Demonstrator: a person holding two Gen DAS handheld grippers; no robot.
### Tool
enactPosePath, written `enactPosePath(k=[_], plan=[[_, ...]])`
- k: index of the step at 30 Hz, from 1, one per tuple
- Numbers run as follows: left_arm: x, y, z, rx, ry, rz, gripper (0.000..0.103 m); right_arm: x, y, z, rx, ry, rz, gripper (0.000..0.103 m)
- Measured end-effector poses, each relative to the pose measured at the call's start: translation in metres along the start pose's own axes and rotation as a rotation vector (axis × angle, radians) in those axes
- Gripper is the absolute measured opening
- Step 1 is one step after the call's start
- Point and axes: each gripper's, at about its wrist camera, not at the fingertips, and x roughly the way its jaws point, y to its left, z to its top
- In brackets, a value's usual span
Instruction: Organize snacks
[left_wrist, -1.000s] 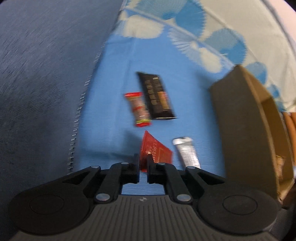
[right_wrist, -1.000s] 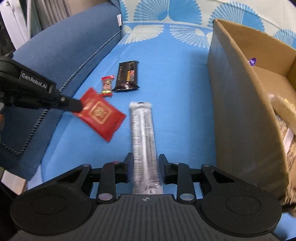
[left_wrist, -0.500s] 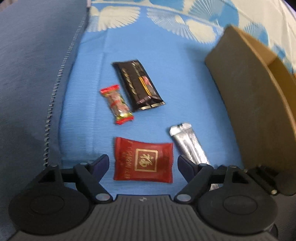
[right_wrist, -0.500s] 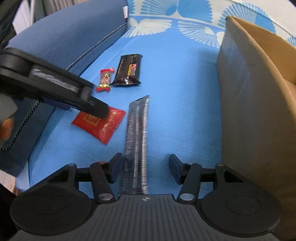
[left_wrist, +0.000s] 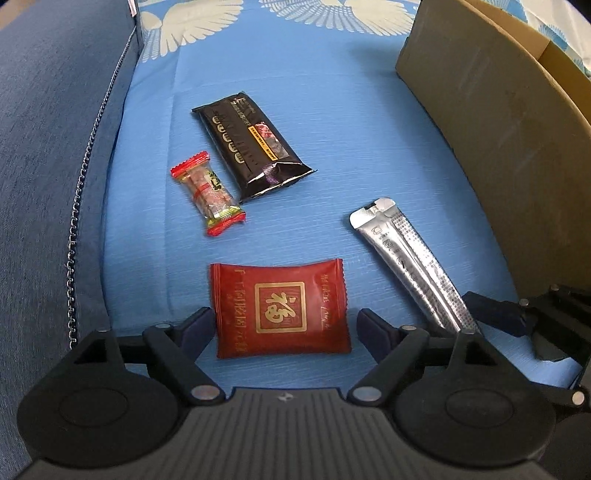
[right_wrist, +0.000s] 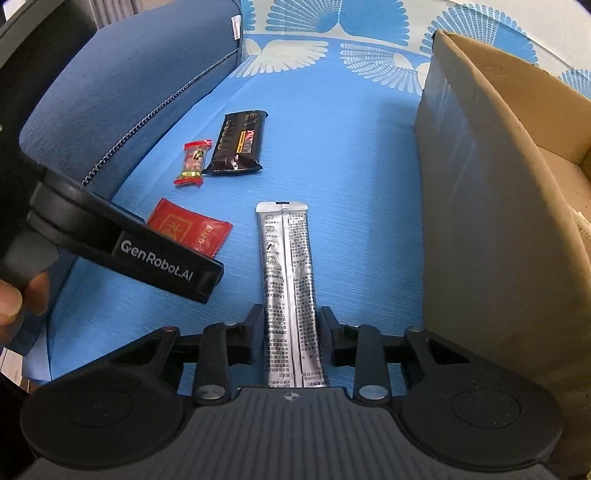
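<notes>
A: Which way does the silver stick pack (right_wrist: 290, 295) point?

B: Its long axis runs straight away from the right gripper (right_wrist: 291, 334), sealed end towards the far patterned edge of the blue cushion (right_wrist: 351, 155). It lies flat, near the side of the cardboard box (right_wrist: 476, 221). The near part sits between the jaws, which are closing on it; whether the pads press on the foil yet I cannot tell.

A: And the red packet (left_wrist: 281, 308)?

B: Flat on the cushion near its front edge, long axis crosswise between the spread fingers of the left gripper (left_wrist: 284, 330). The fingers stand wide apart, one either side, neither touching it.

A: What changed from a second ago?

B: Then the left jaws were pinched on the red packet's corner and it hung off the cushion. Now it is released and lies flat. The right jaws widened around the stick pack half a second ago and now narrow again.

A: Anything readable?

B: "GenRobot.AI" in white on the left gripper's finger, in the right wrist view. The red packet bears a gold square with a Chinese character. The stick pack's print is too small to read.

A: The others?

B: A black bar wrapper (left_wrist: 251, 146) and a small red-ended candy (left_wrist: 208, 197) lie side by side farther back, towards the cushion's left edge, both slanting.
</notes>
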Motion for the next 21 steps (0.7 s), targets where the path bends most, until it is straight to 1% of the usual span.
enactPosePath(k=[1,3,5,8,9,10,13,16,21], plan=[[-0.001,0.001,0.0,0.003,-0.004,0.004,0.082,0.002,0.001,0.001,0.002,-0.002,-0.002,0.034],[-0.004,0.002,-0.001,0.004,-0.013,0.002,0.075,0.003,0.002,0.001,0.002,-0.006,0.0,0.039],[-0.005,0.004,0.0,-0.002,-0.02,0.001,0.07,0.004,0.003,0.001,-0.002,-0.009,-0.001,0.04],[-0.01,0.009,0.0,-0.024,-0.029,-0.003,0.066,0.005,0.006,0.001,-0.021,-0.015,-0.01,0.041],[-0.011,0.01,0.0,-0.029,-0.032,-0.001,0.065,0.004,0.006,0.001,-0.026,-0.015,-0.011,0.04],[-0.013,0.012,0.001,-0.035,-0.036,0.0,0.065,0.004,0.007,0.001,-0.032,-0.017,-0.012,0.034],[-0.018,0.014,0.002,-0.053,-0.058,-0.005,0.065,0.002,0.005,0.001,-0.026,-0.026,-0.015,0.028],[-0.021,0.016,0.004,-0.067,-0.072,-0.009,0.065,-0.001,0.002,0.003,-0.009,-0.043,-0.017,0.026],[-0.025,0.017,0.003,-0.089,-0.092,-0.016,0.065,-0.007,0.002,0.004,-0.018,-0.067,-0.021,0.026]])
